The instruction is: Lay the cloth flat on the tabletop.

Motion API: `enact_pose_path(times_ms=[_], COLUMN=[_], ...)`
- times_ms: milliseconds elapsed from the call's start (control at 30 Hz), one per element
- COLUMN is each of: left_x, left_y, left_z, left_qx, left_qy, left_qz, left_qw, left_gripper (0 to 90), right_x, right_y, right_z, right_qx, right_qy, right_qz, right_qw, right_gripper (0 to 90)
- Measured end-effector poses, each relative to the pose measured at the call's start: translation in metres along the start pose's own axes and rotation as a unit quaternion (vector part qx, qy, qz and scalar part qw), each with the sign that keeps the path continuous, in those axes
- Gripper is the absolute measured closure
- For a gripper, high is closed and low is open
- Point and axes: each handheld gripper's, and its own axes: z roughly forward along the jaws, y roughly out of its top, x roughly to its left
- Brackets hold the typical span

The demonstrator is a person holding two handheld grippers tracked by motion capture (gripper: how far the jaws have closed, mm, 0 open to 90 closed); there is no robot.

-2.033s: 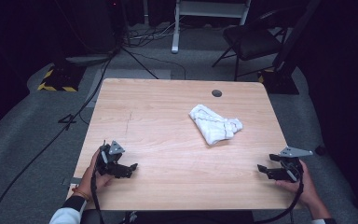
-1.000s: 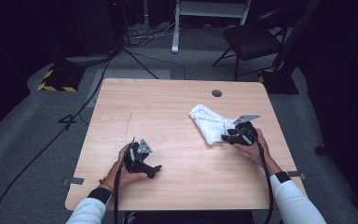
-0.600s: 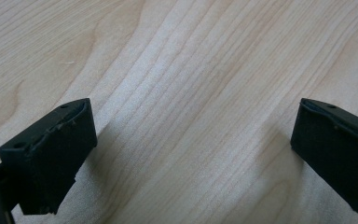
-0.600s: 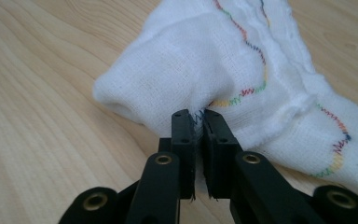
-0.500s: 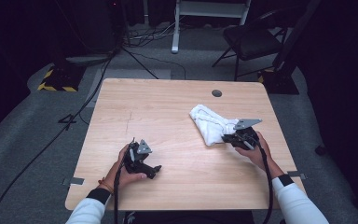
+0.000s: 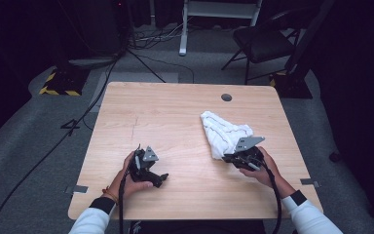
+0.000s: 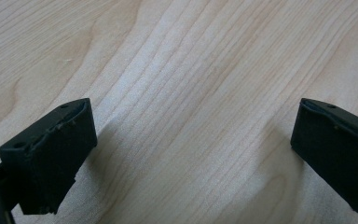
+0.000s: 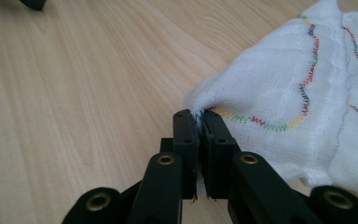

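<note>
Right now the right gripper (image 8: pixel 200 116) is pinching the near corner of a crumpled white gauze cloth with multicoloured zigzag stitching (image 8: pixel 303 98), its two black jaws closed tight on a small fold of the hem. Seen from the high view, the cloth (image 6: pixel 222 131) is lying in a loose heap on the right half of the pale wooden table (image 6: pixel 175 117), and the right gripper (image 6: pixel 230 158) is sitting at the heap's near edge. Judging by the open weave and the soft bunching, the cloth is looking very light, limp and easy to drag, with no stiffness to keep any shape; it is likely to trail and unfold when lifted, and a thin pinch could slip out. The stitched hem is looking like the firmest place to take hold, and a second corner along that hem seems the sensible spot for the other hand. The left gripper (image 6: pixel 159 179) is resting low over bare wood, well apart from the cloth, its jaws standing wide open with nothing between them.
</note>
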Motion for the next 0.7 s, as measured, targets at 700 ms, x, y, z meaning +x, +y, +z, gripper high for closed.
enact_pose_path(times_ms=[700], left_x=[0.0], left_y=[0.0], left_z=[-0.001], left_qx=[0.001], left_qy=[0.003], left_qz=[-0.001], left_qw=[1.0], left_gripper=[0.4], right_x=[0.088], right_y=[-0.008], right_z=[-0.002], right_qx=[0.006], right_qy=[0.065], right_qz=[-0.067], right_qw=[0.9956], right_gripper=[72.4])
